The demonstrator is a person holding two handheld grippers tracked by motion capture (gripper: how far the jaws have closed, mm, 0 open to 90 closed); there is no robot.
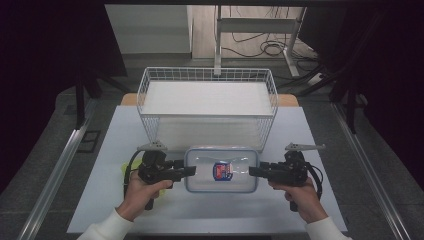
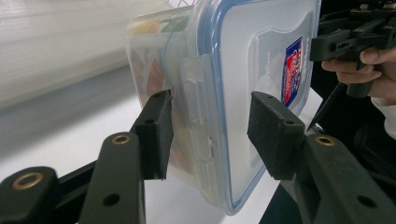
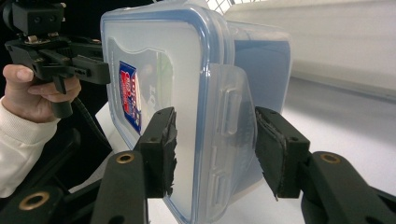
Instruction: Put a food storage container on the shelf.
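From where I stand, the person has a clear lidded food box [image 1: 221,169] caught between two tools over the near middle of the pale worktop [image 1: 100,200], and I judge the step in hand to be the lift that will carry it to the wire basket [image 1: 207,107] standing just beyond, at twelve o'clock from the box. At the box's nine o'clock end, the left tool [image 1: 191,171] straddles the side latch: in the left gripper view its jaws stand about half open, one pad [image 2: 156,133] against the underside of the tub, the other pad [image 2: 273,133] apparently on the blue-rimmed lid, so it seems to have the box [image 2: 233,93] clamped through its thickness. At the three o'clock end the right tool [image 1: 251,171] does the same; in the right gripper view it sits roughly half open astride the latch flap of the box [image 3: 187,93], one pad [image 3: 161,149] on the lid, the other pad [image 3: 273,154] at the tub wall. Something colourful shows through the tub. The next move, I think, calls for both hands rising together and level, high enough to clear the basket's rim, then forward toward twelve o'clock without either grip slackening.
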